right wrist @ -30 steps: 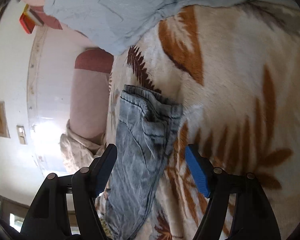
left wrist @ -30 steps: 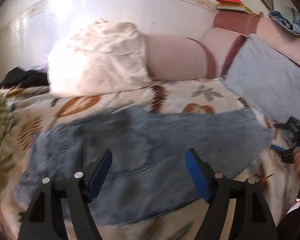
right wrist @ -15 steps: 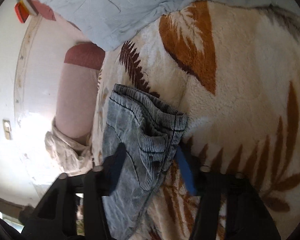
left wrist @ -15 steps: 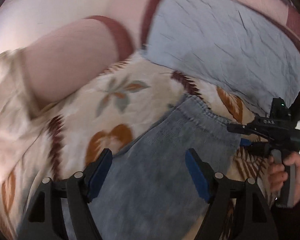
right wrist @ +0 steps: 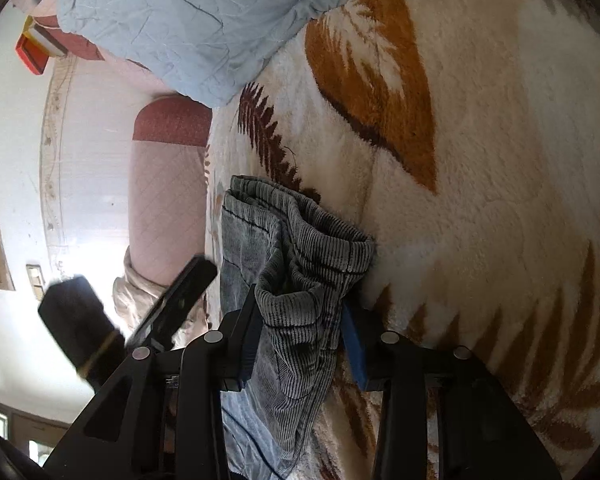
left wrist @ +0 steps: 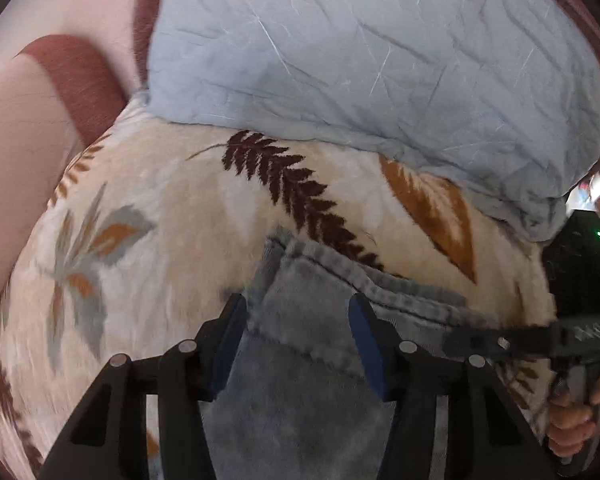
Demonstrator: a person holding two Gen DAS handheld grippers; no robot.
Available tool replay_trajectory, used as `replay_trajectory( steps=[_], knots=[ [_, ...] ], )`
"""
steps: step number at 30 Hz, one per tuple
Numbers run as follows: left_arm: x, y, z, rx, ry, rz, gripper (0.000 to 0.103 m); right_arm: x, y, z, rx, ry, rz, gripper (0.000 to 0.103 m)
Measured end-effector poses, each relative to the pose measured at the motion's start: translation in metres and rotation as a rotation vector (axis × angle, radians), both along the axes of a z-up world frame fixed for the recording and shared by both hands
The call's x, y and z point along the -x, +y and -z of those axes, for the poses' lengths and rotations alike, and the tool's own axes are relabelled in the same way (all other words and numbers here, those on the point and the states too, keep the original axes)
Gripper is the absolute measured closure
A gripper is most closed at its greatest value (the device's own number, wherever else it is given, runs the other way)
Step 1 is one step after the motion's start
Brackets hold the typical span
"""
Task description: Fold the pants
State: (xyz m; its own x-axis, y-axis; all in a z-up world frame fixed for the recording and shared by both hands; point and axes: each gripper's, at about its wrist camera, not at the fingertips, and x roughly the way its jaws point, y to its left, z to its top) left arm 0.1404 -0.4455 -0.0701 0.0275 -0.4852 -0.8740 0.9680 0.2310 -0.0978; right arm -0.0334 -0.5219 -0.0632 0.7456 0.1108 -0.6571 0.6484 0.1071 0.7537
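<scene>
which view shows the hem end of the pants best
The right wrist view: the pants show sharp, their stacked corduroy hems bunched between the closing right gripper fingers. The left wrist view is blurred; there the pants show only a stitched edge and flat cloth between the closing left gripper fingers.

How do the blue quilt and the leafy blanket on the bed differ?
The blue quilt is plain, thin and creased; the leafy blanket is fluffy, cream with brown and orange leaves. The quilt lies on top of the blanket's far edge, while the blanket carries the jeans. Both are soft bedding.
</scene>
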Motion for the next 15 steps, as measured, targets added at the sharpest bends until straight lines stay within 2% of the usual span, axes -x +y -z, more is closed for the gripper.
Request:
replay_trajectory(
  steps=[5,10,13,15],
  knots=[
    [-0.009,-0.025,0.017,-0.047,0.032,0.050,0.047,0.004,-0.001,-0.001,0.008,0.002,-0.002,0.067],
    [-0.018,-0.030,0.033,-0.055,0.093,0.055,0.047,0.001,-0.001,0.000,0.017,0.007,-0.004,0.067],
    [-0.020,-0.028,0.033,-0.031,0.119,0.056,0.055,-0.001,-0.001,-0.001,0.026,0.010,-0.010,0.067],
    [-0.017,-0.025,0.033,-0.020,0.109,0.059,0.062,-0.002,-0.001,-0.002,0.037,0.012,-0.016,0.067]
  ],
)
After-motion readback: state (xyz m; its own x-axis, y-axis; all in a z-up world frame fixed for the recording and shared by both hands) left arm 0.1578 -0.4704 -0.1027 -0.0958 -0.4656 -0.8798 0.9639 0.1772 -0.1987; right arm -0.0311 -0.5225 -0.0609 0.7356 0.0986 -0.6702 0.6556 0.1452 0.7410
